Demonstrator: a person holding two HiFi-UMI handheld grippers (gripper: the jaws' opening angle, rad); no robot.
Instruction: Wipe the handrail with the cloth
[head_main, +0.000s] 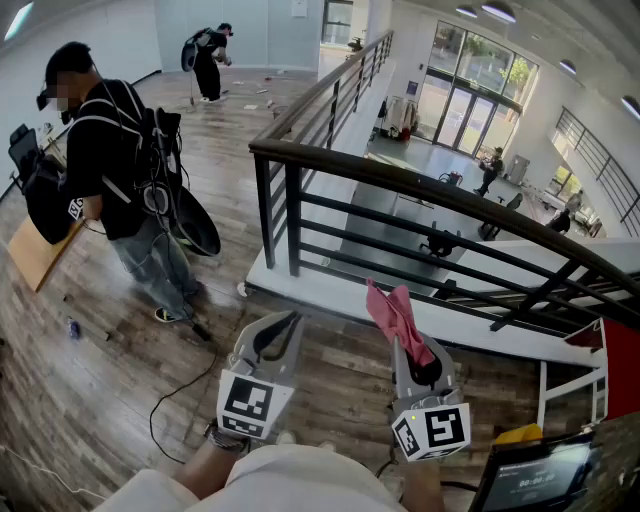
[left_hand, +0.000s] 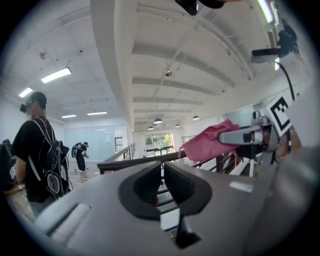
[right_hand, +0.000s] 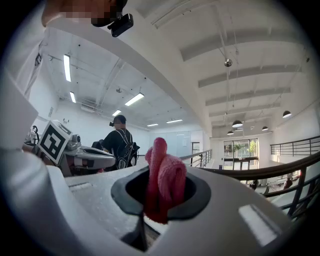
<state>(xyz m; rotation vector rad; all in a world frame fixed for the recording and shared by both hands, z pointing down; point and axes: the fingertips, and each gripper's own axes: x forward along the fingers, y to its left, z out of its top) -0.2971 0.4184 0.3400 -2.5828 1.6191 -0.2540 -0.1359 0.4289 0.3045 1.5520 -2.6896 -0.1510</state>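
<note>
The dark handrail (head_main: 420, 185) tops a black railing that runs across in front of me, from a corner post at the left down to the right. My right gripper (head_main: 410, 350) is below and short of the rail, shut on a pink cloth (head_main: 395, 310) that sticks up out of its jaws. The right gripper view shows the cloth (right_hand: 162, 185) bunched between the pads, with the rail (right_hand: 270, 169) off to the right. My left gripper (head_main: 283, 325) is beside it, also short of the rail, its jaws together and holding nothing. In the left gripper view the cloth (left_hand: 207, 142) shows at the right.
A person with a backpack (head_main: 120, 180) stands on the wooden floor at the left, by a wooden board (head_main: 40, 255). Another person (head_main: 208, 60) is far back. A cable (head_main: 175, 395) lies on the floor near my left side. A screen (head_main: 535, 480) sits at the bottom right. Beyond the railing the floor drops to a lower level.
</note>
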